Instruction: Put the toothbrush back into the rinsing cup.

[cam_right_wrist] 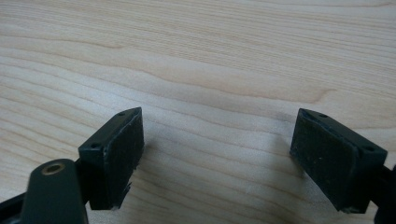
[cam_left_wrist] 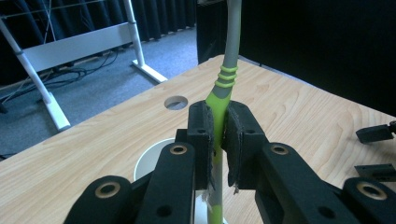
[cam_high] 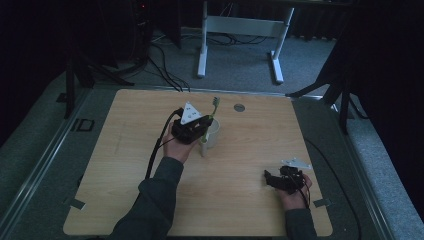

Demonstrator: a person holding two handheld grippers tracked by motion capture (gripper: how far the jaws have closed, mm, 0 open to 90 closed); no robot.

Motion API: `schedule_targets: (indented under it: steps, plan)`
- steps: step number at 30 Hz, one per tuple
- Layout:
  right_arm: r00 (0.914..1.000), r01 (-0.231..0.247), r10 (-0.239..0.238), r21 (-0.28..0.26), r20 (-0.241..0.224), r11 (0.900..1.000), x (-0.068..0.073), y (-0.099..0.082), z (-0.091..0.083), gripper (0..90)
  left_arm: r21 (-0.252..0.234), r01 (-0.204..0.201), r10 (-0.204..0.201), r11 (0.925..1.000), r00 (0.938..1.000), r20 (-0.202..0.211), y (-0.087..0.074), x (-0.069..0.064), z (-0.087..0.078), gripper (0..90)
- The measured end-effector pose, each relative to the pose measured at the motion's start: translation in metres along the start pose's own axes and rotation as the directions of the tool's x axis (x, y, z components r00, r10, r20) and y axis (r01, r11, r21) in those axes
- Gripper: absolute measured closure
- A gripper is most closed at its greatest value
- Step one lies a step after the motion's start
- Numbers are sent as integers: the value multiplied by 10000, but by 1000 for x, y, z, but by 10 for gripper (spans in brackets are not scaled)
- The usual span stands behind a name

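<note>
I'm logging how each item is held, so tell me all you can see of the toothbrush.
The toothbrush has a slim handle, lime green below with ribbed green rings, grey toward the neck; it looks like plastic. It stands roughly upright, clamped between the left tongs' pads, its lower end beside or inside the white cup; which is unclear. In the high view its head rises above the tongs.

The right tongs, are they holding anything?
No: the right tongs stand wide open, with bare wooden table between their jaws.

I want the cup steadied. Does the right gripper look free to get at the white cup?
Probably yes: the right gripper is open and holds nothing, with bare table between it and the white cup.
</note>
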State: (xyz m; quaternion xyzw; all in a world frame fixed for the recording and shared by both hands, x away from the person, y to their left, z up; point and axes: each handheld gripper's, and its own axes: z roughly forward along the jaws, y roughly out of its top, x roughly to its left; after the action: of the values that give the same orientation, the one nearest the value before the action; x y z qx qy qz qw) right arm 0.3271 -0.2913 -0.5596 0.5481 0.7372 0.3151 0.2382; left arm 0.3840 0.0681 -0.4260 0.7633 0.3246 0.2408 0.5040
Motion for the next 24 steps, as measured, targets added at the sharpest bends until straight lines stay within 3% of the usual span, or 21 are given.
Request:
schedule_targets:
  steps: [24]
  plan:
    - [10000, -5, 5, 2, -1, 10000, 0, 0, 0, 170, 434, 29, -35, 9991, 9999, 135, -15, -2, 1, 804]
